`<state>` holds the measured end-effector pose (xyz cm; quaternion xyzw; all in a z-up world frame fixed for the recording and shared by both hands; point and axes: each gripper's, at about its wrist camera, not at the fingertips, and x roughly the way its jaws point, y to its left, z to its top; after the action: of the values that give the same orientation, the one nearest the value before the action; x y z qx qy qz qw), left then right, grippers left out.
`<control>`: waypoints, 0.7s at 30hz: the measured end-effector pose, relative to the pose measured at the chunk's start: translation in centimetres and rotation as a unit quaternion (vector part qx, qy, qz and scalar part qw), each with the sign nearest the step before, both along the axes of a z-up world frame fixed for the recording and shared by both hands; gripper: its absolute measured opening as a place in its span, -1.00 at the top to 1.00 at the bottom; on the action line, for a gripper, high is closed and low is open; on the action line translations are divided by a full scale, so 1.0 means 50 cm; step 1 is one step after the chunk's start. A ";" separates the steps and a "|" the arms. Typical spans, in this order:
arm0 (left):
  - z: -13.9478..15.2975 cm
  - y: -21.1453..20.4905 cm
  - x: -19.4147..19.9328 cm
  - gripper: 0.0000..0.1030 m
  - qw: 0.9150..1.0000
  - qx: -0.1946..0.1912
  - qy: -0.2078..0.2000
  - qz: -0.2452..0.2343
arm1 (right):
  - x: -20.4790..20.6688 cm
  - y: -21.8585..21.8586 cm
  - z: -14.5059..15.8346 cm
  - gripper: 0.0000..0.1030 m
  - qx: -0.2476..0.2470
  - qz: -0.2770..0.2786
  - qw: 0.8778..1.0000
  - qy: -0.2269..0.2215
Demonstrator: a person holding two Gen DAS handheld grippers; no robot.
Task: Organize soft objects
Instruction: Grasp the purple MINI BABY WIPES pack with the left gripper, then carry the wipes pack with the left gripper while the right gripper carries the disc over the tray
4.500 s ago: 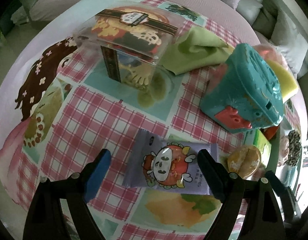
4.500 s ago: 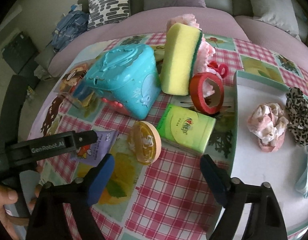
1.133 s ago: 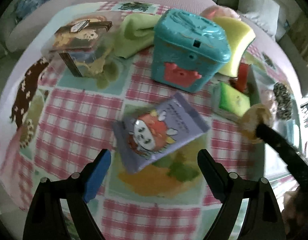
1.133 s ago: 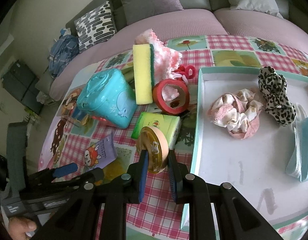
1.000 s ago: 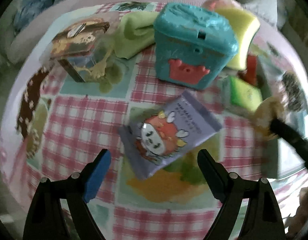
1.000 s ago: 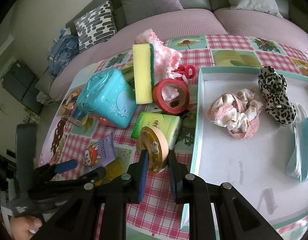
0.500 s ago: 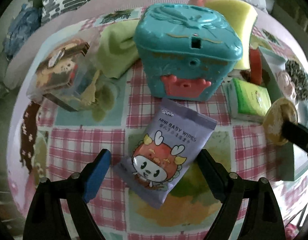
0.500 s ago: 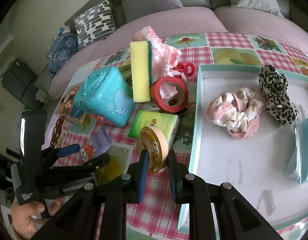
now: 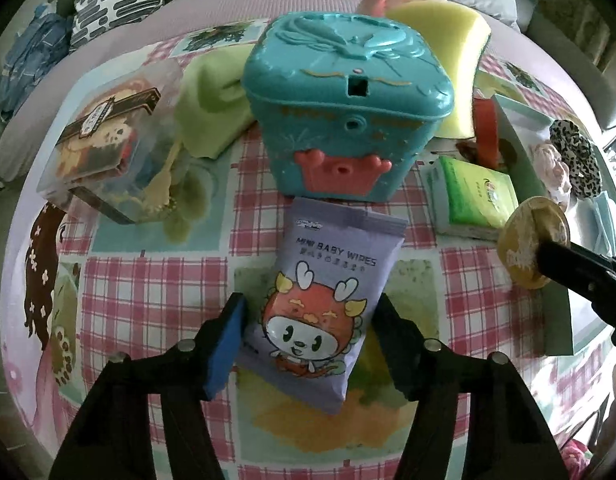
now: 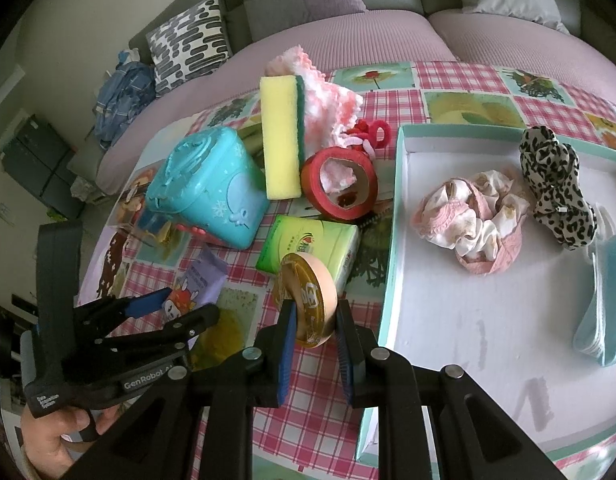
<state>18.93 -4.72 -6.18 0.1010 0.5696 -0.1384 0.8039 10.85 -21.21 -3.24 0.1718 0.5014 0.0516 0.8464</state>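
A purple baby wipes pack (image 9: 323, 300) lies on the checked tablecloth. My left gripper (image 9: 308, 328) has its jaws on both sides of the pack's near end, touching it; it also shows in the right wrist view (image 10: 188, 304). My right gripper (image 10: 313, 332) is shut on a round gold-lidded tin (image 10: 306, 300), held above the cloth; the tin shows in the left wrist view (image 9: 531, 240). A white tray (image 10: 395, 216) holds a pink scrunchie (image 10: 473, 226), a leopard scrunchie (image 10: 559, 196) and a blue face mask (image 10: 605, 300).
A teal toy chest (image 9: 347, 104) stands just behind the wipes. A yellow sponge (image 10: 280, 136), pink fluffy cloth (image 10: 331, 100), red tape roll (image 10: 339, 184), green tissue pack (image 10: 308, 246), green cloth (image 9: 212, 108) and clear box (image 9: 104, 140) crowd the table.
My left gripper has moved in over the wipes pack and its jaws have narrowed onto the pack's sides. My right gripper keeps holding the tin, nearly still.
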 end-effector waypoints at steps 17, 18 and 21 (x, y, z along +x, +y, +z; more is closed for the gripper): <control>0.015 0.004 -0.074 -0.09 1.000 -0.015 -0.009 -0.018 | -0.010 -0.007 0.018 0.60 0.003 -0.004 1.000 -0.011; 0.027 0.004 -0.078 -0.09 1.000 -0.018 -0.016 -0.019 | -0.013 -0.010 0.024 0.60 0.004 -0.006 1.000 -0.015; 0.062 -0.002 -0.087 -0.09 0.999 -0.028 -0.036 -0.024 | -0.026 -0.021 0.049 0.60 0.005 -0.014 0.999 -0.035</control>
<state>14.60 -4.80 -3.07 0.0971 0.5338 -0.1696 0.8227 9.57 -22.27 -0.80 0.1807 0.4692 0.0482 0.8631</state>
